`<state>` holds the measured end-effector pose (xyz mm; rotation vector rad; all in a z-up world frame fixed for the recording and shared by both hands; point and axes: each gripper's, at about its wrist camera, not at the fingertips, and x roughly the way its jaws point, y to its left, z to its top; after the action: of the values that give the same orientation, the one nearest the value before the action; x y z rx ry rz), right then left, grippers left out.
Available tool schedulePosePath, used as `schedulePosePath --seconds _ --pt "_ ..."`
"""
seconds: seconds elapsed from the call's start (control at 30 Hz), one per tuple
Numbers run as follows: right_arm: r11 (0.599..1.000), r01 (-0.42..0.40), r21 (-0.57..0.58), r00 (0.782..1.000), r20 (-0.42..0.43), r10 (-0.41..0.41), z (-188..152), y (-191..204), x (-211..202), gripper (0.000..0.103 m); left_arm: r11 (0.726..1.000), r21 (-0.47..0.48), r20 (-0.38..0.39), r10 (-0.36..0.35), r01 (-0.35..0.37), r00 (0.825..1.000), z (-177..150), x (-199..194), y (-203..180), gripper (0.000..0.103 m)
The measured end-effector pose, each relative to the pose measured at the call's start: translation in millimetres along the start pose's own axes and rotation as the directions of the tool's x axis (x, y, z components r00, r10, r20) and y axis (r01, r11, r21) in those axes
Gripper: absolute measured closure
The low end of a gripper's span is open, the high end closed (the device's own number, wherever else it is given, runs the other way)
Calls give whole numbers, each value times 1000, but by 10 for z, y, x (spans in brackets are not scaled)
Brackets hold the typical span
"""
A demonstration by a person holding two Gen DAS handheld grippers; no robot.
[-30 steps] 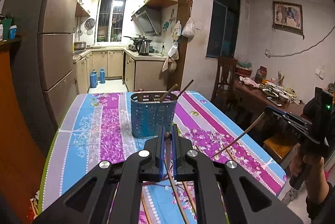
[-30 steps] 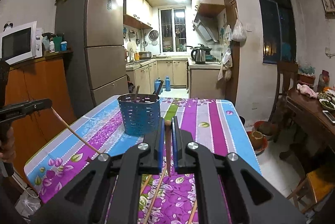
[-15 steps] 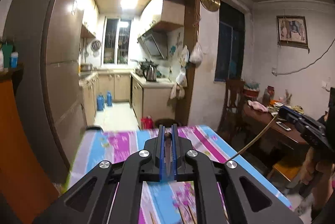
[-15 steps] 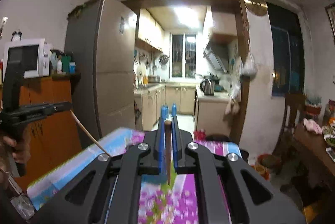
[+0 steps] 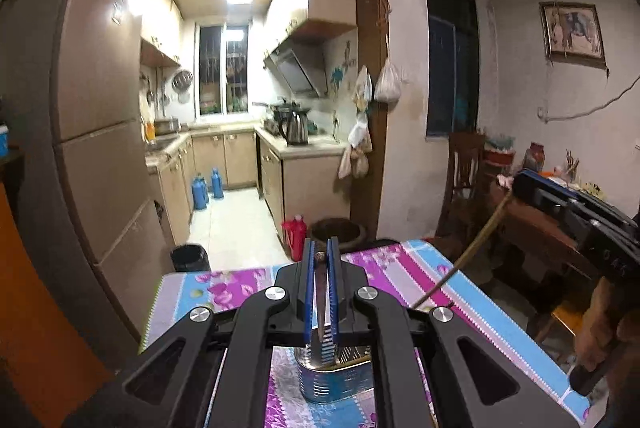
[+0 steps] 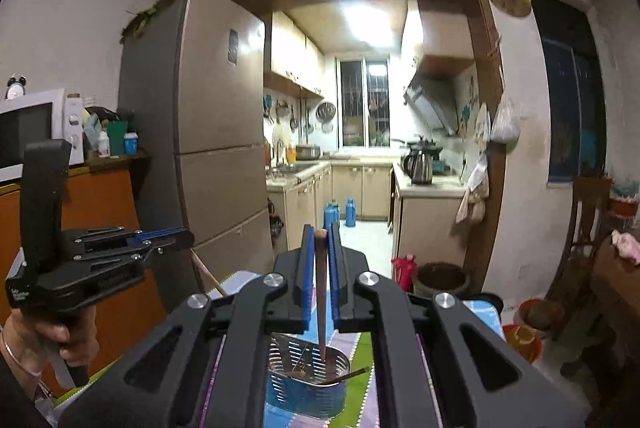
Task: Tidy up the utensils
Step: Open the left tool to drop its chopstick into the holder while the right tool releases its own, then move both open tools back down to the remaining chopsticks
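The table under its striped floral cloth of purple and blue (image 5: 404,268) carries the blue perforated metal utensil holder (image 6: 308,394), which sits directly below both of your tools, so the step in hand looks like dropping chopsticks into it.

To do that well, bring each stick close to vertical with its lower tip inside the rim before you let go, and ease the jaws apart rather than snapping them, since a thin stick released at an angle may bounce off the rim or tip the light holder. One at a time seems safer than both together.

Your right gripper (image 6: 320,248) is clenched on a brown wooden chopstick (image 6: 321,300), held nearly upright, its tip already down inside the holder beside a stick that lies slanted there.

Your left gripper (image 5: 320,256) is likewise clamped on a dark wooden chopstick (image 5: 321,302), pointing down toward the holder's mouth; whether its tip is inside I cannot tell. Both tools are pitched forward and level with each other.
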<state>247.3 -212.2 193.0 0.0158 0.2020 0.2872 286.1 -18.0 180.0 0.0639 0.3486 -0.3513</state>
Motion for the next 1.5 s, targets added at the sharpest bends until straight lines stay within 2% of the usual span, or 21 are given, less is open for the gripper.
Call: schedulePosePath --seconds 0.2,0.37,0.43,0.47,0.5,0.57,0.63,0.73,0.8,0.87,0.97,1.07,1.17,1.23,1.33,1.43,1.5 --pt "1000 15 10 994 -109 -14 -380 12 473 98 1000 4 -87 15 -14 996 -280 497 17 95" --pt "999 38 6 986 -162 -37 -645 21 690 97 999 -14 -127 38 -40 991 -566 805 111 95" --pt "999 52 3 984 -170 -50 -702 19 709 85 998 -28 -129 46 -50 991 -624 869 145 93" --pt "998 59 5 986 -158 -57 -701 16 682 81 998 -35 -139 53 -59 989 -643 900 184 87" --pt "998 64 9 987 -150 -62 -687 4 657 75 997 -43 -144 60 -67 988 -658 908 216 85" --pt "997 66 25 990 -126 -63 -626 -37 567 71 996 -50 -136 65 -73 989 -644 856 252 83" --pt "997 78 13 994 -81 -77 -512 -61 373 71 996 -53 -99 71 -77 993 -556 695 282 83" --pt "995 101 -17 995 -24 -101 -384 -90 17 71 994 -71 7 89 -88 996 -375 247 298 83" --pt "993 114 -27 993 23 -114 -327 -151 -278 71 991 -88 101 111 -102 989 -287 -195 323 82" --pt "991 128 -32 990 55 -126 -298 -220 -589 71 990 -79 171 129 -116 977 -284 -572 300 72" --pt "988 147 -53 985 94 -142 -366 -276 -1118 71 989 -39 252 149 -144 956 -387 -1150 212 68" --pt "980 173 -96 982 100 -163 -582 -269 -1632 71 989 -3 257 146 -151 955 -578 -1539 109 67" --pt "974 198 -114 978 91 -188 -817 -252 -1969 71 985 50 239 149 -165 960 -858 -1851 -13 67" --pt "976 196 -97 980 54 -191 -1000 -259 -2164 64 981 85 221 153 -175 963 -1052 -1997 -75 67" --pt "972 226 -72 974 9 -226 -1301 -276 -2403 61 981 105 186 142 -163 972 -1360 -2171 -120 67" --pt "953 288 -88 956 -26 -292 -1609 -224 -2571 61 984 105 114 128 -140 985 -1718 -2239 -128 67" --pt "946 309 -94 947 -65 -316 -1825 -205 -2631 61 980 120 69 152 -159 986 -2002 -2256 -156 67"
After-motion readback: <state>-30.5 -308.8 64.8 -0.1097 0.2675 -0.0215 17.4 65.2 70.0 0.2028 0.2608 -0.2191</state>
